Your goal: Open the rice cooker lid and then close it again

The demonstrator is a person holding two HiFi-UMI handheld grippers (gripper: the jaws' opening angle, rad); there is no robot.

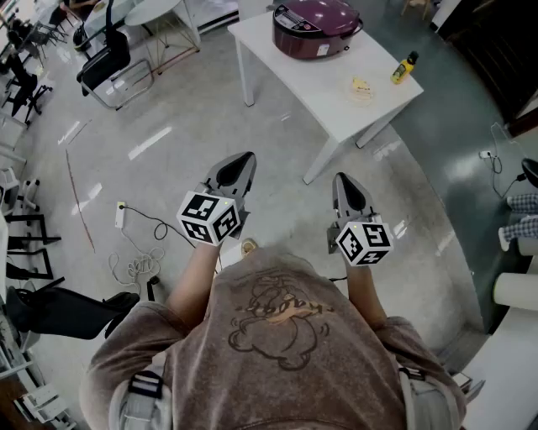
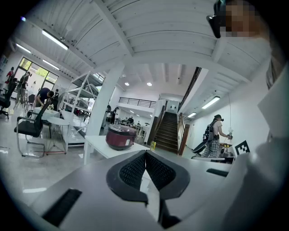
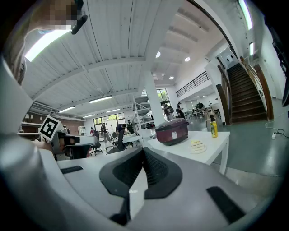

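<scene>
Left gripper and right gripper pressed together, empty; walk to the white table's far end first; squarely face the round maroon rice cooker.

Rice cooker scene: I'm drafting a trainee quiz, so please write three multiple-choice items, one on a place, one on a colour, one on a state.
1. Where does the rice cooker stand? A. on the floor B. on the white table C. on a chair
2. What colour is the bottle? A. yellow B. blue C. green
3. How is the cooker's lid? A. raised B. removed C. shut

Answers: B, it sits at the table's far end; A, its body is yellow under a dark cap; C, the lid lies flat on the body.
</scene>
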